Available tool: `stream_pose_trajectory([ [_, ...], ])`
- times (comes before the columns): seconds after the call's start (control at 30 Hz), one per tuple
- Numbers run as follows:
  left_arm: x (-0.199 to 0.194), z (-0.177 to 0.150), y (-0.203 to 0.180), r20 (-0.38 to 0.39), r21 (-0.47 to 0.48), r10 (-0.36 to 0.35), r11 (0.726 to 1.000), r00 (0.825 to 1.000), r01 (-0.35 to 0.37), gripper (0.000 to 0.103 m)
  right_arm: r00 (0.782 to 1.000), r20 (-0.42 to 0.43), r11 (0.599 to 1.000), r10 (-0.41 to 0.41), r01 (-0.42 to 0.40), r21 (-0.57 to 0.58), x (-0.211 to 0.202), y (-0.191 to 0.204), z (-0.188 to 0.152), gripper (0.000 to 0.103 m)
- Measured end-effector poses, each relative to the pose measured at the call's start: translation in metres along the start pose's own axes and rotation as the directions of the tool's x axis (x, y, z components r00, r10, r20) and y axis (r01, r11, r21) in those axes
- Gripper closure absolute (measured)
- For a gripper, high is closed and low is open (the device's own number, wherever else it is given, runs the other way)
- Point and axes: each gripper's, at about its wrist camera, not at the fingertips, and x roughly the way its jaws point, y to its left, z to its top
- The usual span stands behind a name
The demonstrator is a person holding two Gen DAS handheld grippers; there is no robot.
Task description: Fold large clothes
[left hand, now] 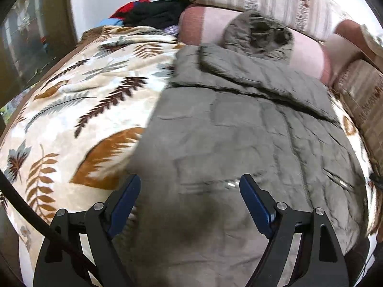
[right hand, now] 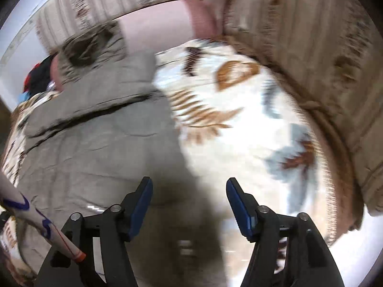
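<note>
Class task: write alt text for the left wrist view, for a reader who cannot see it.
An open left gripper hovers over a grey-green hooded coat laid flat on a leaf-print blanket. The hood rests against a pink cushion, with dark clothes piled behind.

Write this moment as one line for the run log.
left gripper: open, above coat | right gripper: open, at coat edge | coat: flat on blanket

Bright, even daylight; motion blur smears both views (worse on the right), fisheye edges bend darkly.
</note>
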Motion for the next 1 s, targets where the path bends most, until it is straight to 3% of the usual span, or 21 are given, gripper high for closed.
stream_pose_trajectory([
  [0.1, 0.012, 0.01, 0.024, -0.023, -0.029, 0.016, 0.999, 1.0, -0.017, 0.019, 0.999, -0.006, 0.998, 0.041, -0.041, 0.049, 0.004, -0.014, -0.003, 0.033],
  [0.23, 0.032, 0.019, 0.053, -0.062, -0.063, -0.014, 0.998, 0.998, 0.01, 0.019, 0.994, -0.007, 0.992, 0.108, -0.108, 0.058, 0.011, -0.012, -0.01, 0.032],
  [0.33, 0.054, 0.023, 0.068, -0.114, -0.099, -0.085, 0.992, 0.99, 0.074, 0.019, 0.991, -0.02, 0.99, 0.134, -0.133, 0.045, 0.018, -0.004, -0.011, 0.031],
  [0.47, 0.071, 0.021, 0.067, -0.169, -0.137, -0.214, 0.972, 0.962, 0.192, 0.019, 0.993, -0.029, 0.993, 0.115, -0.114, 0.036, 0.025, -0.001, -0.011, 0.03],
  [0.6, 0.079, 0.013, 0.05, -0.184, -0.073, -0.16, 0.986, 0.97, 0.149, 0.021, 0.984, -0.083, 0.987, 0.154, -0.15, 0.062, 0.04, -0.003, -0.012, 0.03],
  [0.67, 0.079, 0.008, 0.044, -0.19, -0.04, -0.119, 0.993, 0.975, 0.114, 0.034, 0.972, -0.118, 0.978, 0.204, -0.196, 0.07, 0.047, 0.001, -0.013, 0.065],
  [0.77, 0.067, -0.001, 0.043, -0.174, -0.025, -0.116, 0.993, 0.978, 0.114, 0.053, 0.969, -0.139, 0.978, 0.206, -0.199, 0.063, 0.048, 0.006, -0.016, 0.08],
  [0.83, 0.056, -0.009, 0.044, -0.169, -0.012, -0.097, 0.995, 0.981, 0.097, 0.058, 0.968, -0.142, 0.978, 0.209, -0.203, 0.05, 0.041, 0.007, -0.019, 0.084],
  [1.0, 0.04, -0.027, 0.048, -0.153, 0.015, -0.035, 0.999, 0.988, 0.038, 0.057, 0.974, -0.158, 0.987, 0.16, -0.163, -0.002, 0.032, 0.013, -0.033, 0.084],
])
